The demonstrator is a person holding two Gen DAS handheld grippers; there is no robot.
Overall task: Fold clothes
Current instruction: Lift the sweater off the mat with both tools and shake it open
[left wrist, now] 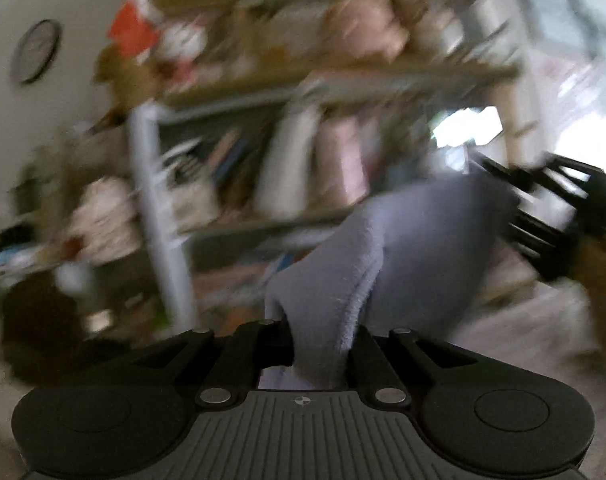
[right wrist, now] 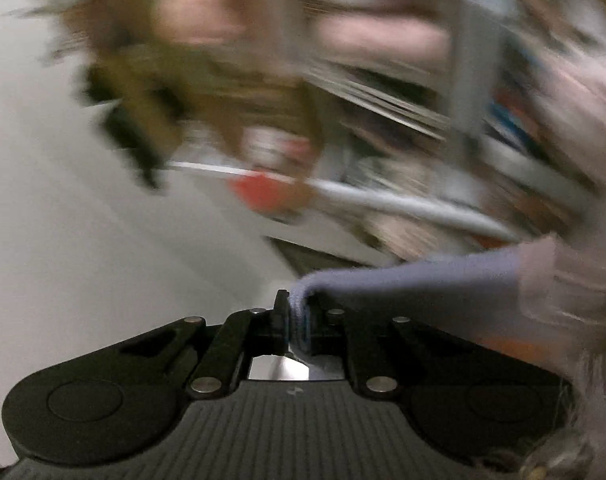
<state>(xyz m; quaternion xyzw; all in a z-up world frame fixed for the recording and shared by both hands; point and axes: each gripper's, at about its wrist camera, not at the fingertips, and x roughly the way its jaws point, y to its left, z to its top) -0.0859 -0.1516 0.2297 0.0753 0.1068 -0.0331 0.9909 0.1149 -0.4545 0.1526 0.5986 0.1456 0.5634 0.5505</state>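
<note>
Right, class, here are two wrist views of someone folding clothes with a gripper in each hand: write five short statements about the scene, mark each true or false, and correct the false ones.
1. The left gripper is shut on the grey-blue cloth. True.
2. The right gripper hangs open and empty. False: it is shut on an edge of the same cloth.
3. The cloth is bright red. False: it is grey-blue.
4. In the left wrist view the other gripper shows at the right edge, at the far end of the cloth. True.
5. Behind the cloth stands a bare wall only. False: cluttered shelves fill the background, though blurred.
</note>
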